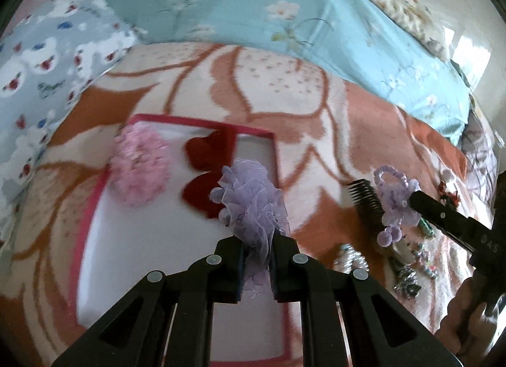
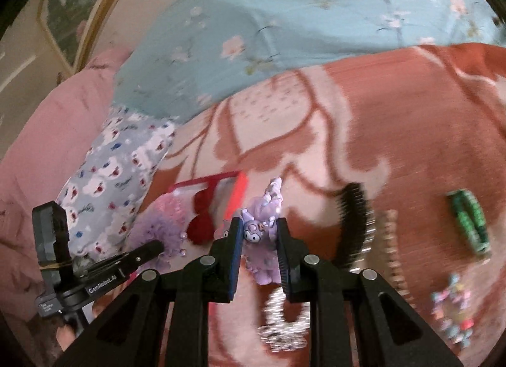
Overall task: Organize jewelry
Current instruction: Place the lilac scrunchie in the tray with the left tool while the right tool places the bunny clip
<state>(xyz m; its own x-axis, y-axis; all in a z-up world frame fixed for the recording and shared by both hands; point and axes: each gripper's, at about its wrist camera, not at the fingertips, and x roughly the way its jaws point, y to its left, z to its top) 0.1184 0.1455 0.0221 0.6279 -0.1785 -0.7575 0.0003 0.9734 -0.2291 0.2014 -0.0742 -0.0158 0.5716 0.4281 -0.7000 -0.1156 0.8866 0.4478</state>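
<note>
My left gripper is shut on a purple tulle scrunchie and holds it over a white box with a red rim. A pink scrunchie lies in the box beside red heart prints. My right gripper is shut on a purple hair tie with a cartoon charm and holds it above the blanket. In the left wrist view the right gripper holds that hair tie to the right of the box.
A black comb, a green clip, a silver sparkly piece, a beaded bracelet and a rhinestone strip lie on the orange-and-cream blanket. Pillows and a blue quilt lie behind.
</note>
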